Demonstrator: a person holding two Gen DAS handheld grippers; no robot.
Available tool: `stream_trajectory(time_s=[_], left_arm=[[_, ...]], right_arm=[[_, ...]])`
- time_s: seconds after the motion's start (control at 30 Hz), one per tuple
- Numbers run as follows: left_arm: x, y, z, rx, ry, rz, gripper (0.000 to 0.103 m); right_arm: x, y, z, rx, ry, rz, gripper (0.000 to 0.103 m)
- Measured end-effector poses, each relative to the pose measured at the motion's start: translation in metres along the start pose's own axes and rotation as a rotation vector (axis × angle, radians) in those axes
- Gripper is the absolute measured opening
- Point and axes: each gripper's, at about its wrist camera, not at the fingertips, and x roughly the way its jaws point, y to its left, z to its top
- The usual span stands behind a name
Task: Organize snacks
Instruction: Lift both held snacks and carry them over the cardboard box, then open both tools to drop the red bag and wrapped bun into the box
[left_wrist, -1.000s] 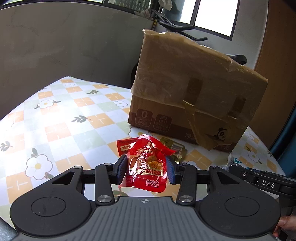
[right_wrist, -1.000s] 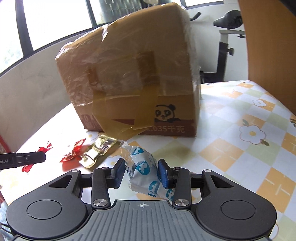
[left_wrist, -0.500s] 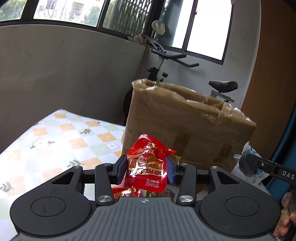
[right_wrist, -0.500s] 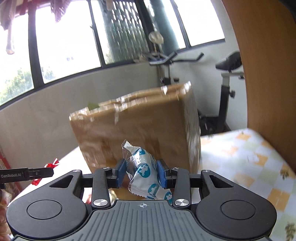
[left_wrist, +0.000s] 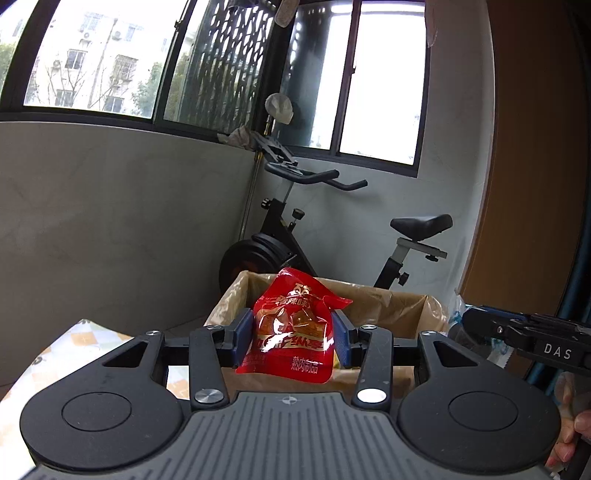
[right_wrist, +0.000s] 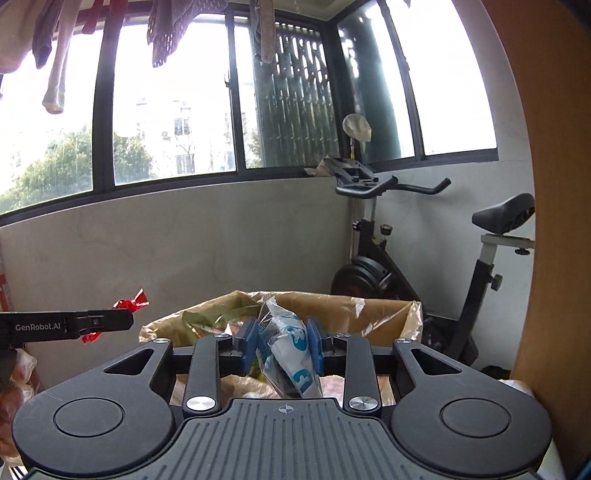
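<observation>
Left tongs (left_wrist: 293, 341) clamp red pouch (left_wrist: 291, 328), right tongs (right_wrist: 282, 347) tightening on white-blue pkt (right_wrist: 286, 350); both at box (left_wrist: 388, 306) rim. Get fully over opening w/ each, then release.

- The left gripper (left_wrist: 291, 339) pointed nearly level, its blue pads clamped tight.
- The right gripper (right_wrist: 282, 345) pointed nearly level too, its jaws closing.

Daylight enters through the windows (left_wrist: 96, 62), which are overexposed. The foreground appears dim and backlit. Fisheye distortion bends frame edges; both views remain reasonably sharp.
</observation>
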Motion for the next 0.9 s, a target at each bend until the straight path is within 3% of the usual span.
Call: stream_trajectory(time_s=[0.13,0.23,0.33,0.43,0.47,0.57,0.9], left_arm=[[0.030,-0.009,0.011,0.017,0.024,-0.009,0.048],[0.051,-0.016,0.012,0.035,0.059,-0.007,0.048],[0.072,-0.022,0.010,0.059,0.105,-0.004,0.049],[0.084,-0.027,0.005,0.072,0.128,-0.016,0.056],[0.086,-0.026,0.004,0.075,0.138,-0.022,0.062],[0.086,-0.026,0.002,0.082,0.139,-0.033,0.087],[0.043,-0.004,0.001,0.161,0.111,-0.021,0.087]], right_arm=[[0.030,-0.009,0.005,0.031,0.037,-0.029,0.022],[0.051,-0.017,0.001,0.049,0.083,-0.051,0.012],[0.064,-0.021,-0.005,0.049,0.131,-0.071,0.012],[0.068,-0.019,-0.008,0.028,0.159,-0.089,0.015],[0.067,-0.019,-0.009,0.022,0.165,-0.089,0.018],[0.062,-0.018,-0.009,0.005,0.174,-0.088,0.023],[0.021,-0.008,-0.016,-0.016,0.152,-0.068,0.025]])
